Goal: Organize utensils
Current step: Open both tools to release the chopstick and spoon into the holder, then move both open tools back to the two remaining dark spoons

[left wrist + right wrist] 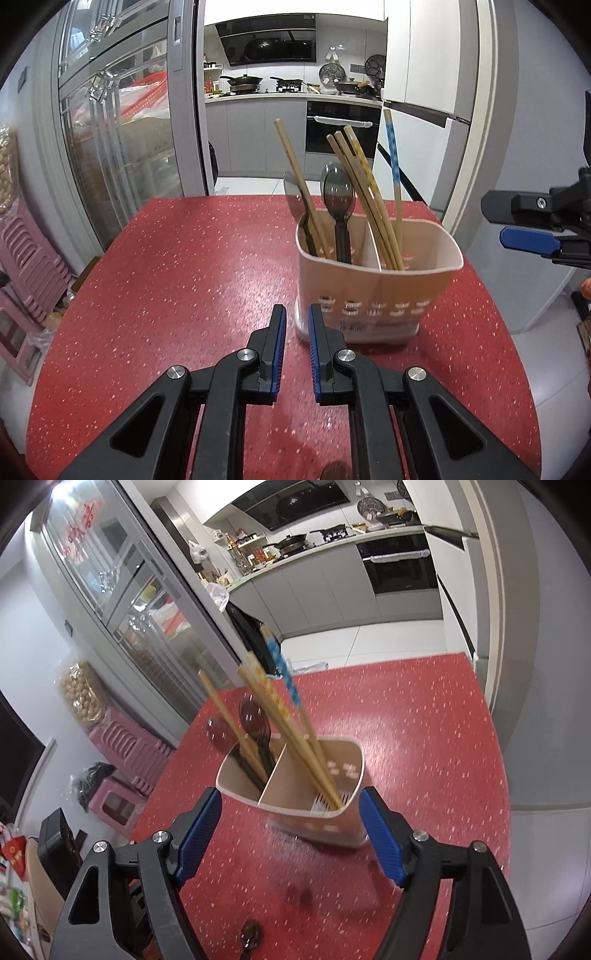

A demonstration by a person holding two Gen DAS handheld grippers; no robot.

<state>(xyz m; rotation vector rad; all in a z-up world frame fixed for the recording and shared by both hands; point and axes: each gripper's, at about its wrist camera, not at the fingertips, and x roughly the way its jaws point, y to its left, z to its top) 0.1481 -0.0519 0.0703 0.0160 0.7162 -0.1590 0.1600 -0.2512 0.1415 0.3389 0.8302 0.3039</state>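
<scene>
A beige two-compartment utensil holder (376, 284) (295, 801) stands on the red speckled table (184, 277) (424, 738). Its left compartment holds two dark spoons (338, 192) (253, 716) and one chopstick (291, 158); its right compartment holds several wooden chopsticks (364, 184) (280, 716), one with a blue pattern. My left gripper (297, 317) is nearly shut and empty, low over the table just left of the holder's base. My right gripper (290, 805) is open and empty, above the holder's near side; it also shows at the right edge of the left wrist view (517, 225). A dark spoon (251, 934) lies on the table under the right gripper.
A glass-door cabinet (122, 147) stands left of the table. Pink stools (29, 266) (125, 760) are stacked on the floor at the left. A kitchen with counter and oven (343, 125) lies behind. A white fridge (432, 110) stands at the right.
</scene>
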